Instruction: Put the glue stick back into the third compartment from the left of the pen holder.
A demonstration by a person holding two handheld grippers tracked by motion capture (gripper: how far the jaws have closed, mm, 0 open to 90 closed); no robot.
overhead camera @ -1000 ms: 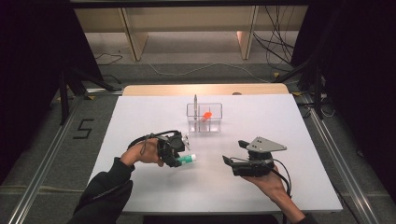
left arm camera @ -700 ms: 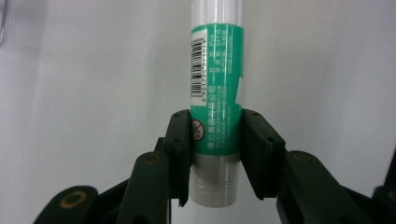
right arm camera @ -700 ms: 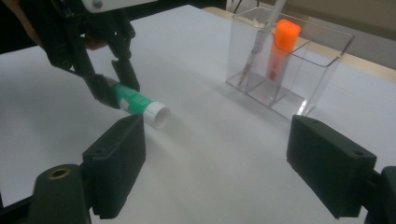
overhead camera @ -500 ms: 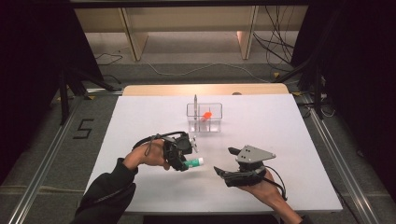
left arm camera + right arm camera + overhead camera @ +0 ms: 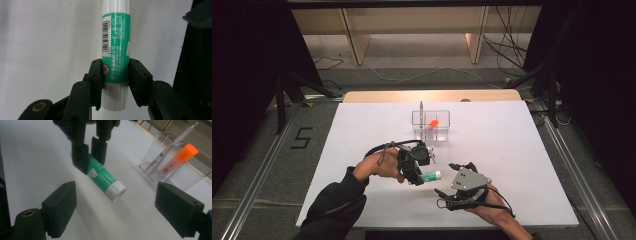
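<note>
**Glue stick held up for a handover**

I have the glue stick (image 5: 115,53) clamped near its base between the left gripper's (image 5: 419,167) pads, lifted clear of the white table (image 5: 522,165). In the right gripper view it hangs tilted, its white capped end pointing down and toward my other tool. The right gripper (image 5: 116,212) sits just beside it with its jaws spread wide and nothing between them; the free end of the stick lies ahead of the gap, not yet inside it.

I judge this to be the passing step: one tool presents the stick, the other lines up to take it. The next move calls for bringing the open jaws around the free white end, closing on it squarely, and only then loosening the left grip, or the round body may roll out.

Farther back on the table stands the clear plastic organiser (image 5: 431,126), holding a pen (image 5: 175,145) and an orange-capped marker (image 5: 181,157); it is well apart from both tools.

Compared with a second ago, the two grippers have drawn closer together, the right one having slid in toward the stick, and the left one has come up a little.
</note>
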